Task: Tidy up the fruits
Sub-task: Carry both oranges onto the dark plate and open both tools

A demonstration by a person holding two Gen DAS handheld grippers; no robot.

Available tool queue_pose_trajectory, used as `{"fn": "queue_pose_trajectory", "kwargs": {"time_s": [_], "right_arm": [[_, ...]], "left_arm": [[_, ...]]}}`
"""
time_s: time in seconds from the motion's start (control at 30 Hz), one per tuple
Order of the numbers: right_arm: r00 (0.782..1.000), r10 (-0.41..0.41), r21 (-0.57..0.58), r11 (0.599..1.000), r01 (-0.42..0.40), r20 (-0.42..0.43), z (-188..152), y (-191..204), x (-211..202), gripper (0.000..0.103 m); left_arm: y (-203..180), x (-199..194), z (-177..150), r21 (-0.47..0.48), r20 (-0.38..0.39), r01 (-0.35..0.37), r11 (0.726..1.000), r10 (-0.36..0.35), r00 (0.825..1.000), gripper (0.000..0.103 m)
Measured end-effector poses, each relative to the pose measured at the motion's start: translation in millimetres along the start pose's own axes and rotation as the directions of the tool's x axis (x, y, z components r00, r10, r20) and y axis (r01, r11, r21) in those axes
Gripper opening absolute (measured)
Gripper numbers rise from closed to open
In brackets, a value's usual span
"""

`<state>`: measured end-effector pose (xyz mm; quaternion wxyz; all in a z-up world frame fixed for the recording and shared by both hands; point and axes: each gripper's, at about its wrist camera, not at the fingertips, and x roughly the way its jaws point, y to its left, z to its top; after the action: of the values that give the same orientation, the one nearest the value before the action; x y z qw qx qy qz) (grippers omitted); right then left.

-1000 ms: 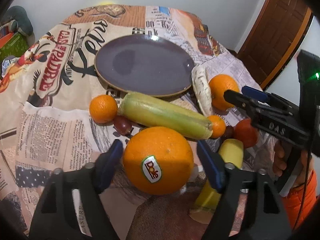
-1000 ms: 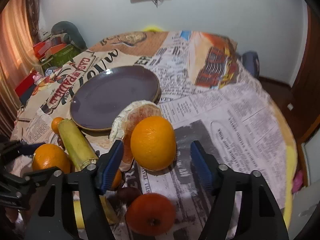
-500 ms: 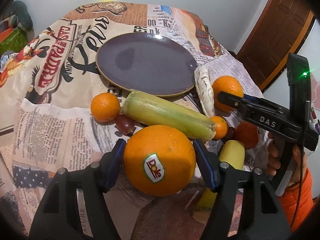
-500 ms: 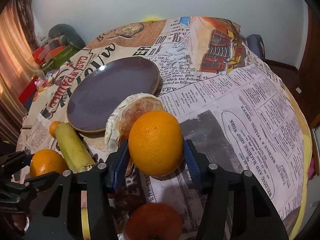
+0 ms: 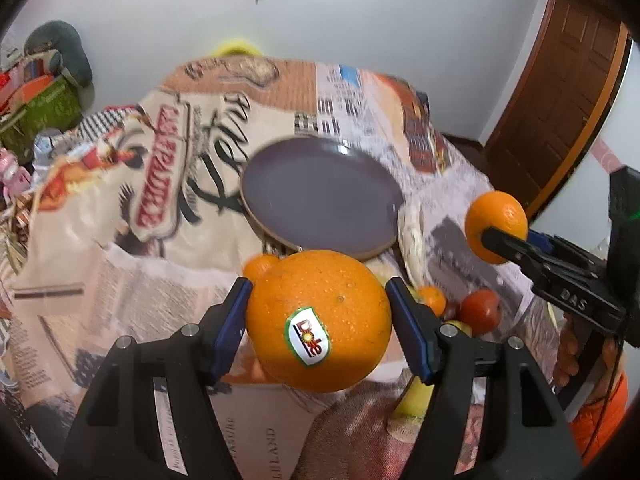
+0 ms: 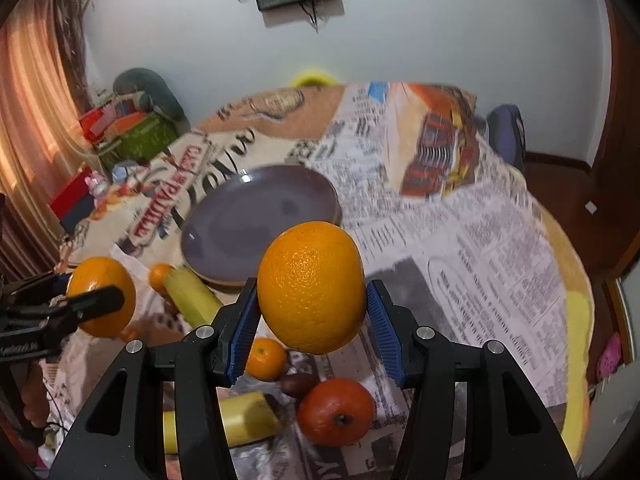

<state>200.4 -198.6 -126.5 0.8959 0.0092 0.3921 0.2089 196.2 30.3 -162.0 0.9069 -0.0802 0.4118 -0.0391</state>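
Note:
My left gripper [image 5: 318,320] is shut on a large orange with a Dole sticker [image 5: 318,316] and holds it above the table. My right gripper [image 6: 312,316] is shut on a plain orange [image 6: 311,286], also lifted; it also shows in the left wrist view [image 5: 496,226]. The left gripper's orange shows in the right wrist view [image 6: 102,296]. An empty purple plate [image 5: 320,198] [image 6: 260,220] lies on the newspaper-covered table beyond both oranges.
On the table below lie a small tangerine [image 6: 266,358], a red-orange fruit [image 6: 336,412], a dark plum [image 6: 299,384], a yellow banana [image 6: 236,418], a green-yellow corn-like cob [image 6: 192,298] and another small orange [image 5: 260,266]. A wooden door [image 5: 560,92] stands right.
Both grippers closed on their oranges and lifted them off the table. The views tilted up toward the wall.

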Motion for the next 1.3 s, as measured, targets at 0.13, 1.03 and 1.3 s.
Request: {"fn": "queue_pose_trajectory", "kwargs": {"time_s": [0.13,1.03,1.3], "right_arm": [[0.999,0.000,-0.025,1.000,0.001,0.043,7.4,9.8,-13.4,0.050],[0.983,0.012,-0.066,0.998,0.001,0.185,75.9,25.3,4.5,0.050],[0.989,0.011,-0.082,0.997,0.001,0.149,83.0,26.8,37.2,0.050]], "left_arm": [[3.3,-15.8,14.3,0.002,0.054,-0.012,1.000,0.012,0.998,0.068],[33.2,-11.4,113.4,-0.001,0.228,-0.081,0.997,0.079,0.970,0.068],[40.2,23.7,127.6,0.001,0.186,-0.082,0.997,0.080,0.979,0.068]]}}
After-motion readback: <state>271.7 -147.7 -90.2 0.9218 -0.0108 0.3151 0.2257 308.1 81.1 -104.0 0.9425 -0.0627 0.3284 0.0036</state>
